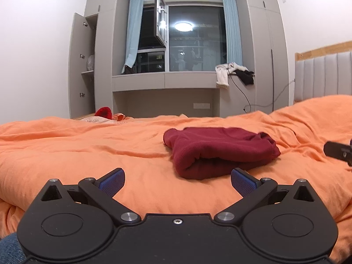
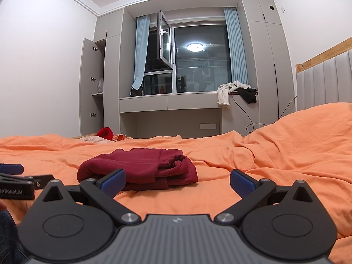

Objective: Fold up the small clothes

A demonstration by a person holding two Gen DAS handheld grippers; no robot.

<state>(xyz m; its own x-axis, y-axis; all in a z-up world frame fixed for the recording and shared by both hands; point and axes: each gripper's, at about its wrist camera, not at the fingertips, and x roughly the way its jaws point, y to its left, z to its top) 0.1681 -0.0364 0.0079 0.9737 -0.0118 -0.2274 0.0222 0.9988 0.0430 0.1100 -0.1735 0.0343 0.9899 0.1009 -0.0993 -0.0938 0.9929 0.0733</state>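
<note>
I hold my left gripper [image 1: 177, 181] low above the orange bedsheet [image 1: 66, 149], and its two blue-padded fingers [image 1: 112, 181] stand wide apart with nothing between them. The dark red garment [image 1: 220, 151] lies just beyond them on the sheet, a little to the right of the middle, folded into a thick bundle with the rolled edge toward me. At the far right edge of this view I see a black part of my right gripper [image 1: 338, 151], near the garment but not touching it.

My right gripper [image 2: 177, 182] is also spread wide and holds nothing. From its camera the dark red garment [image 2: 140, 169] is to the left of the middle, and the left blue finger [image 2: 113, 182] covers its near edge; I cannot tell if the pad touches the cloth. My left gripper [image 2: 17, 182] shows at the left edge, beside the garment.

On the far side of the bed a small bright red cloth [image 1: 103, 112] lies at the edge. Behind it are the grey wardrobe [image 1: 82, 66] with one door open, the window [image 1: 195, 41] with blue curtains [image 1: 231, 28], and white and black clothes [image 1: 233, 73] hanging from the sill
</note>
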